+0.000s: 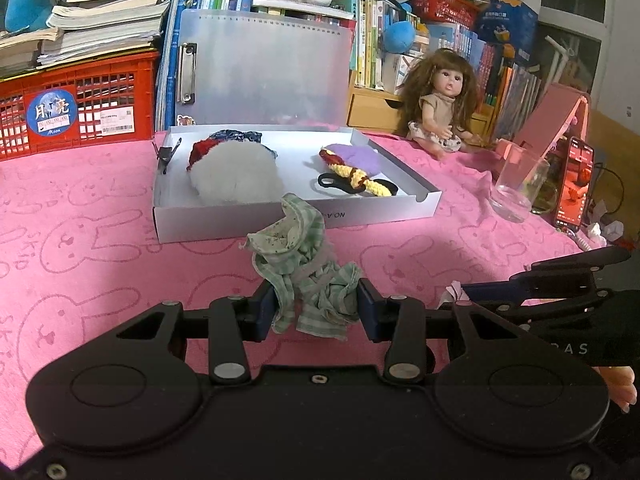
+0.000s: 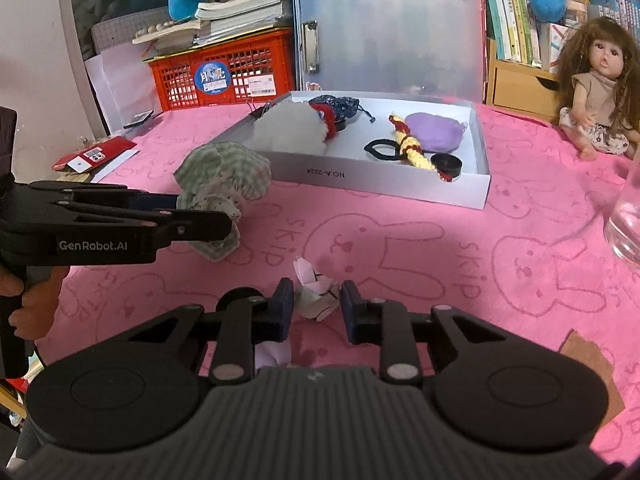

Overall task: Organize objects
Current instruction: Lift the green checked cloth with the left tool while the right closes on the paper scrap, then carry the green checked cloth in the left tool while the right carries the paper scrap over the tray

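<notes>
While your left hand-held gripper (image 1: 316, 304) is clamping the limp checked cloth (image 1: 304, 276), your right hand-held gripper (image 2: 316, 306) is pinching light crumpled paper (image 2: 316, 292); both are crushing easily.

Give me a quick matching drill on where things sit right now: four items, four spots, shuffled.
Items:
1. green checked cloth
2. pale pink paper scrap
3. purple pouch
4. doll

Spots:
A. inside the white box
B. sitting on the pink tablecloth, right of the box
C. clamped in the left claw
D. between the right claw's fingers

Pairs: 1-C, 2-D, 3-A, 4-B
</notes>
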Demonstrator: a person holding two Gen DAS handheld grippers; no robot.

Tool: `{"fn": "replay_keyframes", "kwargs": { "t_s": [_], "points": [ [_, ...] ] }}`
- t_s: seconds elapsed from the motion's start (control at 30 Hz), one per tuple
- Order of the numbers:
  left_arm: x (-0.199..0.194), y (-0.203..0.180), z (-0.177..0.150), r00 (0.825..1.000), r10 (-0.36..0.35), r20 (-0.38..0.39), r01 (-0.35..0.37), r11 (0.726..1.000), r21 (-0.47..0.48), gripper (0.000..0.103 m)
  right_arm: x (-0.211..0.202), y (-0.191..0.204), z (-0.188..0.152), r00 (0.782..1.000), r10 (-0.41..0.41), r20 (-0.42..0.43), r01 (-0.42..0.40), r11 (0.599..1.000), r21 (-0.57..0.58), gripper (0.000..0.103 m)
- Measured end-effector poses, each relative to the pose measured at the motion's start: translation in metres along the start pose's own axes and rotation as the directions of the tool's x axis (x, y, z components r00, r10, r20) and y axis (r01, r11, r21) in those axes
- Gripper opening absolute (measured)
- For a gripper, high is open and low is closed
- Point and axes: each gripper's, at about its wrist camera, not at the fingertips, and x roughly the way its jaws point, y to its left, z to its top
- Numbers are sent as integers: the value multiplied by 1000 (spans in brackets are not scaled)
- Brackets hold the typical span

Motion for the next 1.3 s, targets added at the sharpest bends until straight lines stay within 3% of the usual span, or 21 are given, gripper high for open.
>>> {"fn": "replay_keyframes", "kwargs": {
  "t_s": [0.7,1.03,1.3],
  "points": [
    [5,13,37,998,30,50,-28,999,-45,40,-5,-23,40,991,-103,79,97,992,79,30],
    [37,27,69,998,42,48,-35,991,-133,40,7,-35,71,987,-121,103,109,988,112,30],
    [76,26,81,998,60,13,-58,989,-135,40,40,-49,94,992,-100,79,84,980,182,30]
  ]
}}
